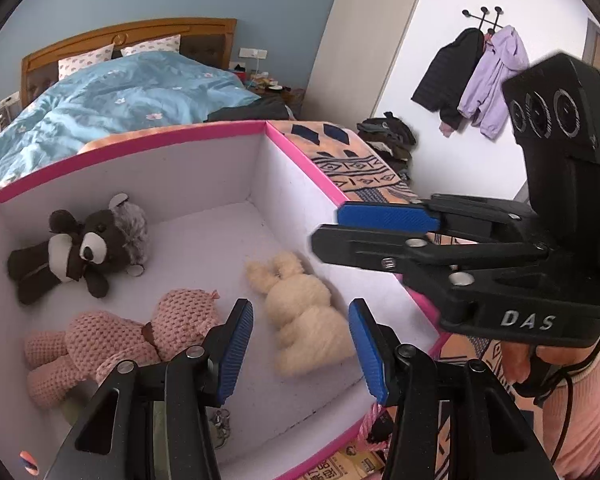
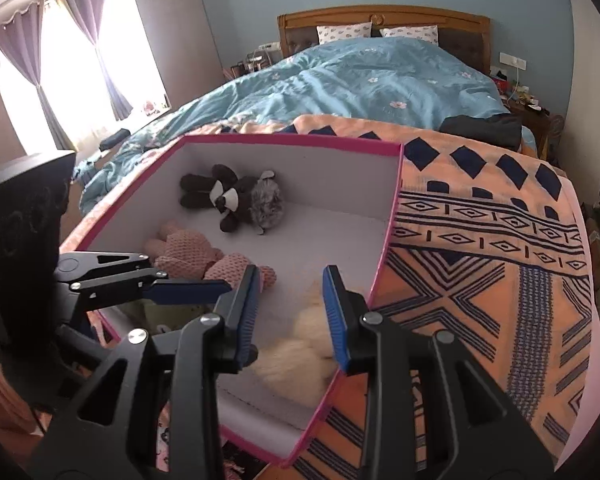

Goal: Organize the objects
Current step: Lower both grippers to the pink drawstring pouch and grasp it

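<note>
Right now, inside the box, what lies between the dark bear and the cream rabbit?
Only bare white box floor lies between the dark bear and the cream rabbit, shown best in the left wrist view.

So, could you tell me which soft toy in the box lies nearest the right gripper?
The cream rabbit, just under the right gripper; the others lie farther back.

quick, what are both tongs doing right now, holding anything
Left tongs: open, holding nothing, above the pink-rimmed box.
Right tongs: open, holding nothing, above the cream plush rabbit.

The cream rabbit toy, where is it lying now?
The cream rabbit toy lies on the floor of the pink-rimmed box, near its right wall in the left wrist view, beside the pink knitted bear.
</note>
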A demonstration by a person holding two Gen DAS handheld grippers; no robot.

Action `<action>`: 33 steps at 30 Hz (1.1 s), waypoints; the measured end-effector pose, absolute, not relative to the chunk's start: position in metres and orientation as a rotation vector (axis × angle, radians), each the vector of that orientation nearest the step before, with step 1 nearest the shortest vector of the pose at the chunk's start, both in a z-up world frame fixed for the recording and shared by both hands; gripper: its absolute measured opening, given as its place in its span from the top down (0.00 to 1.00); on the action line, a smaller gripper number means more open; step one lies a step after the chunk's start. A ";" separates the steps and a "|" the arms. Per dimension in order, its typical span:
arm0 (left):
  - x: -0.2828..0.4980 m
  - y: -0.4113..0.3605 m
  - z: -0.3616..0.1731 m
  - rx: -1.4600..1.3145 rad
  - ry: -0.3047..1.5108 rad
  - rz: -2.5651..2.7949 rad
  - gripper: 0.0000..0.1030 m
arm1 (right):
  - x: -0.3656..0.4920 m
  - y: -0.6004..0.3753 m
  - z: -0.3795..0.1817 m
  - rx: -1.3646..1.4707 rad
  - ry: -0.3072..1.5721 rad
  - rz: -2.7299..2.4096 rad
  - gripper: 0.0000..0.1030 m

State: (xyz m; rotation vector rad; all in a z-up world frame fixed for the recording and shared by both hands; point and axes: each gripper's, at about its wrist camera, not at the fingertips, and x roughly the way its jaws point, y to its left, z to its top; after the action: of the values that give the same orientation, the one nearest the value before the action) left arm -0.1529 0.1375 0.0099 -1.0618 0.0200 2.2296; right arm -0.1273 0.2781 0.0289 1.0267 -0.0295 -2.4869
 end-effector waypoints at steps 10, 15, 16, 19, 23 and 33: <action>-0.116 0.097 0.032 -0.912 -0.079 2.286 0.32 | -0.061 0.292 0.042 0.874 -0.099 -2.440 0.53; -0.081 0.076 0.045 -0.805 -0.111 2.303 0.24 | -0.020 0.297 0.030 0.887 -0.074 -2.394 0.46; -0.074 0.073 0.045 -0.786 -0.110 2.298 0.23 | -0.015 0.297 0.027 0.895 -0.071 -2.387 0.46; -0.053 0.073 0.042 -0.766 -0.085 2.285 0.22 | 0.001 0.295 0.008 0.939 -0.056 -2.351 0.45; -0.031 0.081 0.026 -0.794 -0.043 2.243 0.22 | 0.007 0.292 -0.018 1.022 -0.055 -2.325 0.45; -0.007 0.106 -0.031 -0.959 0.000 2.171 0.23 | 0.006 0.296 -0.043 1.077 -0.091 -2.311 0.45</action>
State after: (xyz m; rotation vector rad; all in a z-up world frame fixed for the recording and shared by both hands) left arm -0.0069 0.1061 -0.0306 -0.9586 -0.0005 2.1711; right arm 0.0058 0.2957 -0.0429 1.0768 -0.0906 -2.3113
